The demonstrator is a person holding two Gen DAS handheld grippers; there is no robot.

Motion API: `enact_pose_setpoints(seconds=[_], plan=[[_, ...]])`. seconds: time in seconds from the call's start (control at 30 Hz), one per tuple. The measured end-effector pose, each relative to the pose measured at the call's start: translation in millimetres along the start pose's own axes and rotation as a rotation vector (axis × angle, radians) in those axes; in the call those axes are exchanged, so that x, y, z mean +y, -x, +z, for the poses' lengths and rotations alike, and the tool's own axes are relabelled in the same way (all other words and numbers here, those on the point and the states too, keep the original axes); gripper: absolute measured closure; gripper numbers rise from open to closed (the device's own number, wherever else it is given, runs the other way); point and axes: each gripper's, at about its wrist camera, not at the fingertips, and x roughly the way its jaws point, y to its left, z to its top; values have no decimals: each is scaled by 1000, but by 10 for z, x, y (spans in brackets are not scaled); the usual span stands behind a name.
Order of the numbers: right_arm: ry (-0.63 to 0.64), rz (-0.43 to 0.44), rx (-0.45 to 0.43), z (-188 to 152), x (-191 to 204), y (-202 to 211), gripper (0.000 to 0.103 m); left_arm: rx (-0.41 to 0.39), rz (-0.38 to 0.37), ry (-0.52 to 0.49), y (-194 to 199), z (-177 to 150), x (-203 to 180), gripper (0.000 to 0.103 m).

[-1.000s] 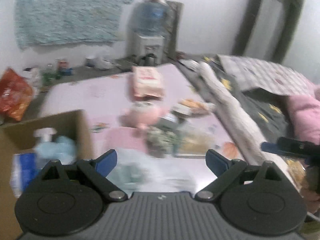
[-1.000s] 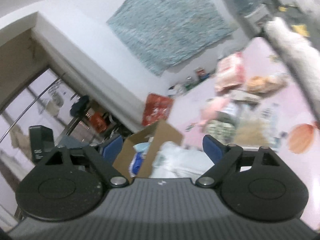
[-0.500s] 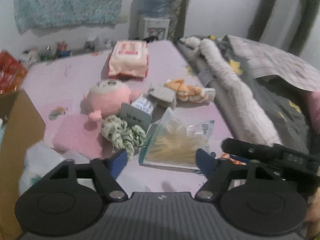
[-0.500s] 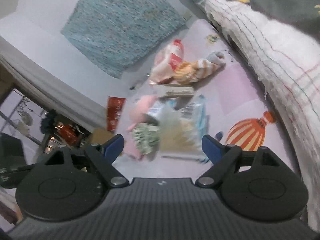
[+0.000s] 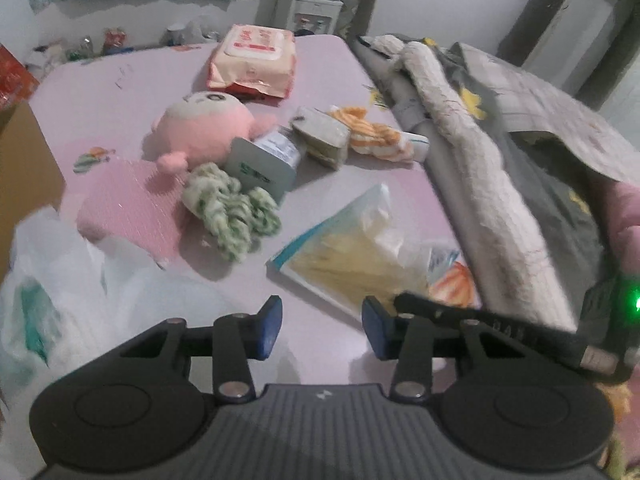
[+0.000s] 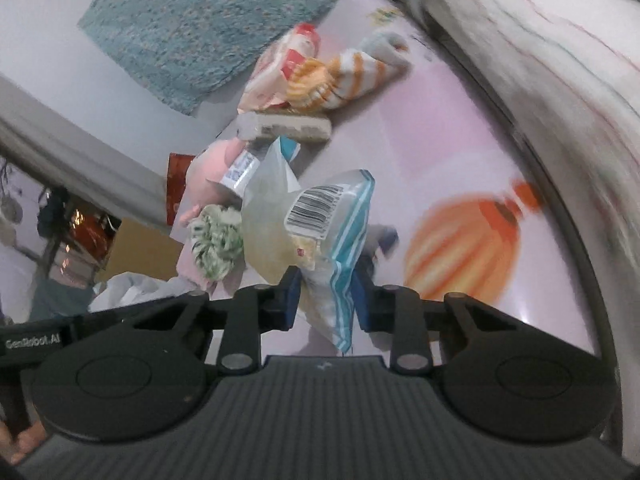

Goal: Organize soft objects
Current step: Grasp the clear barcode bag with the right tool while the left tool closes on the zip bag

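Note:
Soft things lie on a pink table (image 5: 120,80): a pink plush toy (image 5: 204,128), a green-white knitted bundle (image 5: 228,208), an orange-striped sock (image 5: 376,136), a pink cloth (image 5: 128,208) and a wet-wipes pack (image 5: 256,60). A clear plastic bag with yellowish filling (image 5: 360,256) lies front right. My right gripper (image 6: 326,300) is shut on the edge of this bag (image 6: 320,232) and lifts it. My left gripper (image 5: 320,328) is partly open and empty, above the table's front, just left of the bag.
A cardboard box (image 5: 24,168) stands at the left edge, with a white plastic bag (image 5: 60,280) in front of it. A grey card box (image 5: 264,168) and a small packet (image 5: 324,136) lie among the soft things. A bed with blankets (image 5: 500,160) borders the table on the right.
My right gripper has dropped to the table and closed on the plastic bag. My left gripper has narrowed its jaws and moved forward over the table, away from the cardboard box.

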Motion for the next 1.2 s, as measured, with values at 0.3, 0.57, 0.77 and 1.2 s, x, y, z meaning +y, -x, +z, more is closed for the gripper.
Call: enact_pose_setpoints(seconds=[0.3,0.57,0.77,1.2], plan=[[-195,-1,-111,-937,-173,636,78,85,-143,-61,56,-421,-268,57],[-111,-32,-176,-1437,-78,1159,69,156,-176,-170,106,-784,-446,49],[13,-59,-294,-1103,20,1480,52,199,-205,-260,133,-951,-557,35],[70,40,-32,-722,-88,632,40,293,-180,-246,-327,-938,-560,31]])
